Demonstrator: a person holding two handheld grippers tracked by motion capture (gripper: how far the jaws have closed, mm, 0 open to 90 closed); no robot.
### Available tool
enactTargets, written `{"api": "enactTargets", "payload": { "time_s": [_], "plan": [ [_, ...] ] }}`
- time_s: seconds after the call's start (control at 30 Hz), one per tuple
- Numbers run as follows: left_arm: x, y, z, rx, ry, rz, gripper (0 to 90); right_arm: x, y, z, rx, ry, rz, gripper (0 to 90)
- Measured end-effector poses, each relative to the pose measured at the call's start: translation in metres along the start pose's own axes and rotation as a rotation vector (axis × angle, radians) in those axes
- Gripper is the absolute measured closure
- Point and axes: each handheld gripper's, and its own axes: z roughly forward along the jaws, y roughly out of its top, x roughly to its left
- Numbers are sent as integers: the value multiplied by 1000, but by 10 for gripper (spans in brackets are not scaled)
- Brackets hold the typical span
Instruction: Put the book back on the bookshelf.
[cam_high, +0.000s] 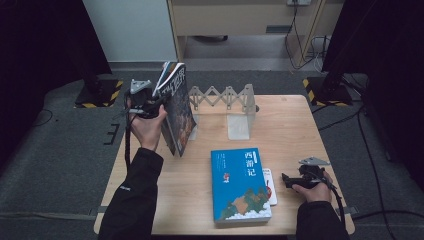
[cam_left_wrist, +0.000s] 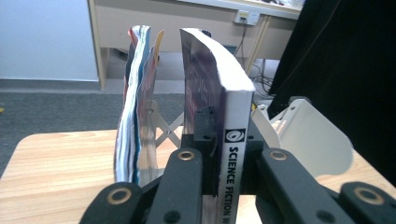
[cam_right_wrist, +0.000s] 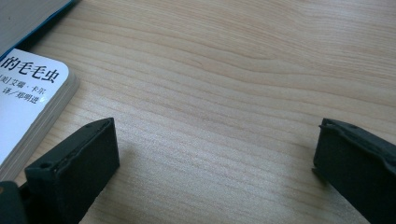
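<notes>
The left gripper (cam_left_wrist: 219, 154) is clenched on the spine of a science fiction book (cam_high: 176, 107), held upright just left of the white folding book rack (cam_high: 227, 102); it could twist or slip out — the grip is narrow and low. The right gripper (cam_high: 296, 181), jaws spread, rests right of the rack's wooden table (cam_high: 290, 125) — grey carpet around.
</notes>
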Motion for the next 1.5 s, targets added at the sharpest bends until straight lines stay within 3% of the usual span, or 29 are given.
{"api": "enactTargets", "payload": {
  "time_s": [0.3, 0.7, 1.2, 1.3, 1.5],
  "plan": [
    [-2, -6, 15, -2, 44, 9, 820, 0, 0, 0, 0, 0, 2, 3],
    [-3, -11, 15, 22, 72, 57, 819, 0, 0, 0, 2, 1, 4, 3],
    [-8, -21, 13, -5, 44, -3, 819, 0, 0, 0, 1, 0, 3, 2],
    [-9, -22, 13, -9, 48, 5, 819, 0, 0, 0, 1, 0, 1, 2],
    [-4, -27, 8, 24, 25, 4, 817, 0, 0, 0, 1, 0, 1, 2]
  ]
}}
